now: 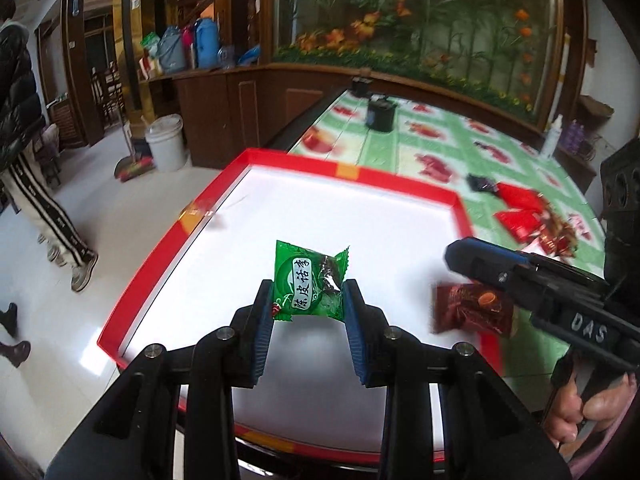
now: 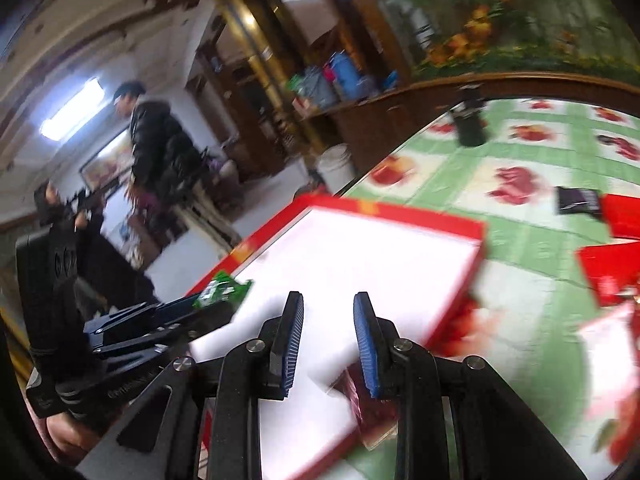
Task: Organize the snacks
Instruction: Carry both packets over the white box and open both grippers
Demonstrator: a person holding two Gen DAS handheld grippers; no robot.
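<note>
Two snacks matter here: your left gripper (image 1: 308, 312) has its fingers clamped on the green packet (image 1: 310, 280) above the red-rimmed tray (image 1: 348, 170); lower it flat. Your right gripper (image 2: 328, 344) hangs released over the brown packet (image 2: 374, 408) at the tray's right edge.

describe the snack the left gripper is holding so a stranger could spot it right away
Find the shallow tray with the red rim and white floor at the near corner of the green flowered tablecloth. Above its floor, the left gripper pinches a green snack packet between blue pads. It is the only green wrapper, with a white label; the packet at the tray's right edge is brown.
</note>
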